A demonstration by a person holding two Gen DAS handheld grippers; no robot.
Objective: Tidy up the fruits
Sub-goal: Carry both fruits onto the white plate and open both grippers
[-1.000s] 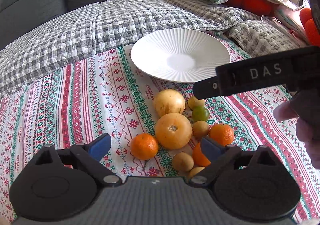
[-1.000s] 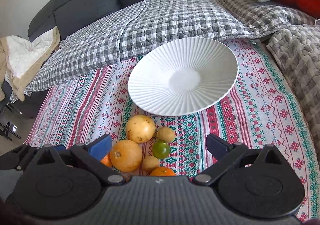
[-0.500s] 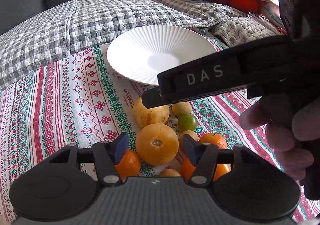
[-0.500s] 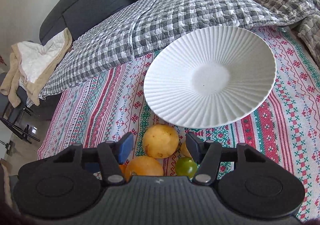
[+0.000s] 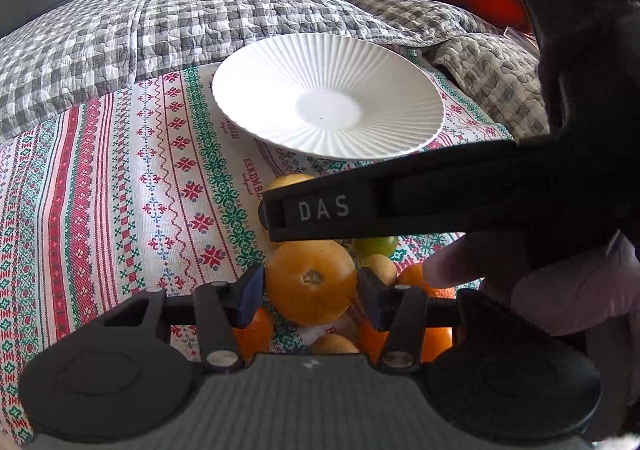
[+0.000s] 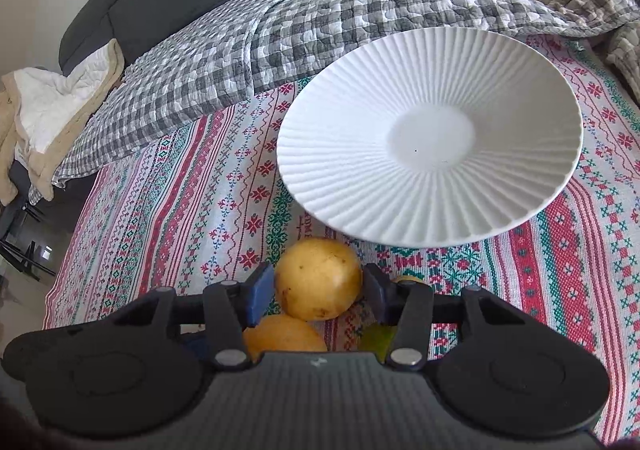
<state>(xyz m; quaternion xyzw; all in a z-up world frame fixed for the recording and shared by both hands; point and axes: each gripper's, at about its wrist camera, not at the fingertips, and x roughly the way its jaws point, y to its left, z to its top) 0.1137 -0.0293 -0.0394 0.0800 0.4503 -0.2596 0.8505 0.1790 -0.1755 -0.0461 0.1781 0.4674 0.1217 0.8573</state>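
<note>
On striped cloth (image 5: 120, 177), each fruit sits between closing fingers (image 5: 250, 290).

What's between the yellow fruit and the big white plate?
Nothing but a short strip of patterned tablecloth. The right wrist view shows it bare between the yellow fruit and the white plate.

The white plate (image 6: 432, 137) is bare, and the patterned cloth (image 6: 192, 217) to its left is free. The fruits lie tight together; the right gripper's black body (image 5: 440, 193) crosses over them, blocking the way from above
</note>
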